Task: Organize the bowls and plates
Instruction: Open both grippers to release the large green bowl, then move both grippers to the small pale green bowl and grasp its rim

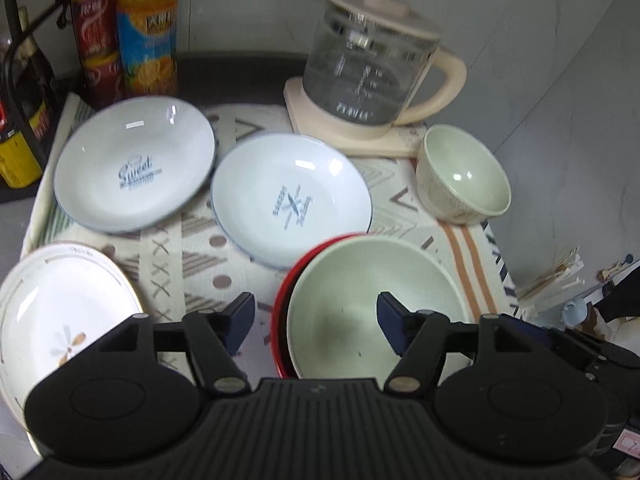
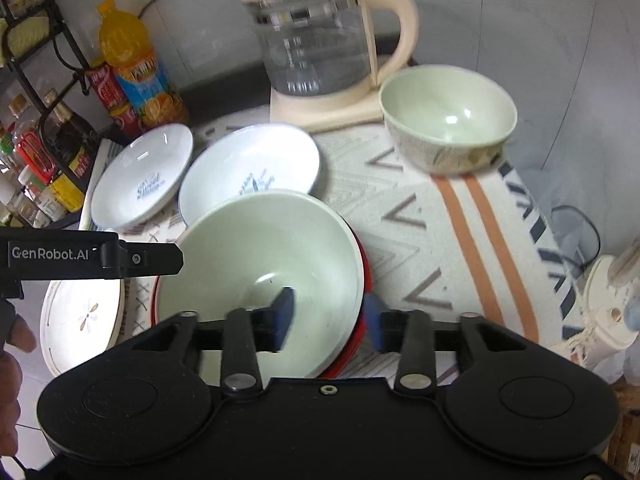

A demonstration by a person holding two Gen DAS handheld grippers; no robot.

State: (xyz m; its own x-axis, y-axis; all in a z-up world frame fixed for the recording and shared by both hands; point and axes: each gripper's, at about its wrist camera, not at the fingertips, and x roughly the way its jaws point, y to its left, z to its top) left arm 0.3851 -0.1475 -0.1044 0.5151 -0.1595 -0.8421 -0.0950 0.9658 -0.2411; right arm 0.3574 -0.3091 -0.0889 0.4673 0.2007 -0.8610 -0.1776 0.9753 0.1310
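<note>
A large pale green bowl sits nested in a red bowl on the patterned cloth. My left gripper is open, its fingers straddling the bowls' left rim. My right gripper is open, one finger inside the green bowl and one outside the red rim, with a gap on both sides. A small green bowl stands at the back right. Two white plates with blue print lie behind. A floral plate lies at the left.
A glass kettle on a cream base stands at the back. Bottles and cans line the back left, beside a black rack. The cloth's right edge drops off by the wall.
</note>
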